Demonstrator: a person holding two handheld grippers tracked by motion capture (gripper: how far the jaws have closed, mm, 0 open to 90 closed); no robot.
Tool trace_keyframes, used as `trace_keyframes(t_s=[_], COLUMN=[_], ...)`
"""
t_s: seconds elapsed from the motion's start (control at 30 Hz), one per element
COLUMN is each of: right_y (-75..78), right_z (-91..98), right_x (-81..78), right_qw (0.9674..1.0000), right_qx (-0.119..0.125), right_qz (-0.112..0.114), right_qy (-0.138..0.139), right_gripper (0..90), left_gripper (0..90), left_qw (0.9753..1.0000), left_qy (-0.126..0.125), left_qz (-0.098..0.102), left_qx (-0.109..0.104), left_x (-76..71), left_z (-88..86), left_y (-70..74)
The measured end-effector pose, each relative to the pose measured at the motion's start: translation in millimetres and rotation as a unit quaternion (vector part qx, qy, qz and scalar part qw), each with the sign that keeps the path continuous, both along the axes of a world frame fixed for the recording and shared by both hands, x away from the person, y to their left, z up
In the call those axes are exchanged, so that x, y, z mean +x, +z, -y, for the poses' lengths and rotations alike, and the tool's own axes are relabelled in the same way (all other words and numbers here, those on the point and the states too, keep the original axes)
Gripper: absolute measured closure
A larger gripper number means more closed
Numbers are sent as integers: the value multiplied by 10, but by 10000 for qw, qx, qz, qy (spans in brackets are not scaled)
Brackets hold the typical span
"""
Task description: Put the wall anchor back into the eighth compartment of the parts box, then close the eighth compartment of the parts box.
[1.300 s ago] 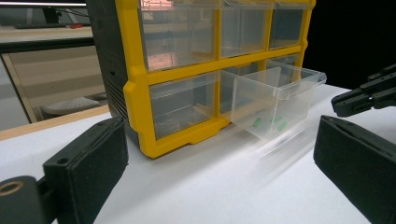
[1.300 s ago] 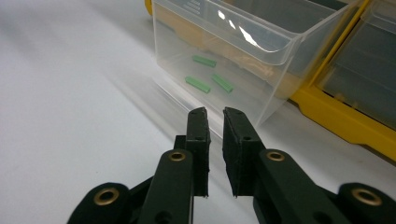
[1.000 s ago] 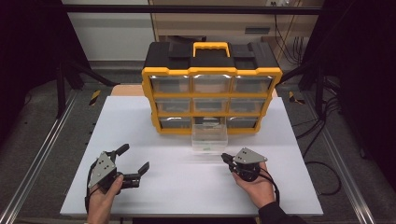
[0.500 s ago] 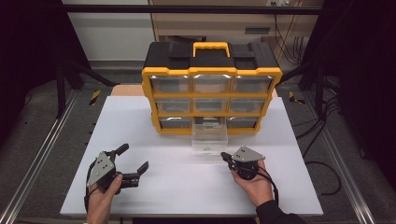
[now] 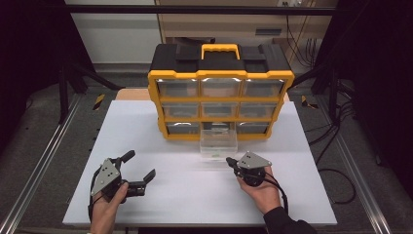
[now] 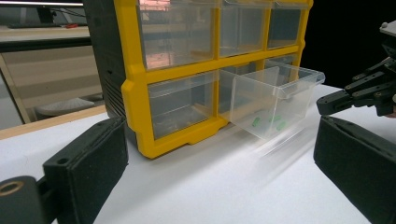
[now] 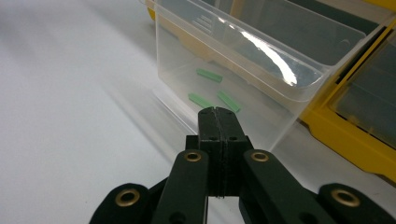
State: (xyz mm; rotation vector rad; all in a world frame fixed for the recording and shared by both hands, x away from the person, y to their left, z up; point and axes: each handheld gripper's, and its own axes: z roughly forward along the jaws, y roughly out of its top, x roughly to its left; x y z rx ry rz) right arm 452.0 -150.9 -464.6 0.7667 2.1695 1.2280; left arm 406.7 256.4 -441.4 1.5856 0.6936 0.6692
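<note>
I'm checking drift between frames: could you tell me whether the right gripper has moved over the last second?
No. The right gripper sits in the same spot, shut, just short of the pulled-out clear drawer.

We are looking at what appears to be a lab or workshop recording bench. We are seeing a white table [image 5: 146,126] sitting inside a dark metal frame [image 5: 58,83], with aluminium rails [image 5: 39,161] running along both sides over a grey floor [image 5: 29,122]. Black cables [image 5: 341,141] are trailing on the right, and a yellow-and-black parts organiser [image 5: 221,92] with clear drawers is standing at the table's far edge.
</note>
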Motion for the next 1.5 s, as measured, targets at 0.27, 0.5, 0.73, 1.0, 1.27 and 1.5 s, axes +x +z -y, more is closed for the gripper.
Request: trace_keyframes(t_s=[0.27,0.5,0.73,1.0,1.27,1.5], right_y=[-23,-42,-27,1,-7,42], right_z=[4,-16,-47,-116,-199,-240], right_x=[45,72,116,175,223,318], right_qw=[10000,9999,9999,9998,9998,9997], right_qx=[-33,-88,-66,-127,-196,-212], right_qz=[-63,-57,40,118,70,62], right_qy=[-52,-109,-148,-59,-25,-45], right_gripper=[900,900,900,900,900,900], left_gripper=[24,24,24,25,25,25], left_qw=[10000,10000,10000,10000,10000,10000], left_qy=[-4,-25,-19,-16,28,33], left_qz=[-15,-5,-51,-63,-58,-63], left_qx=[36,25,1,-6,-19,-53], left_x=[0,-2,20,30,17,24], left_z=[4,12,-9,-19,-26,-39], left_y=[-4,5,-7,-10,-12,-15])
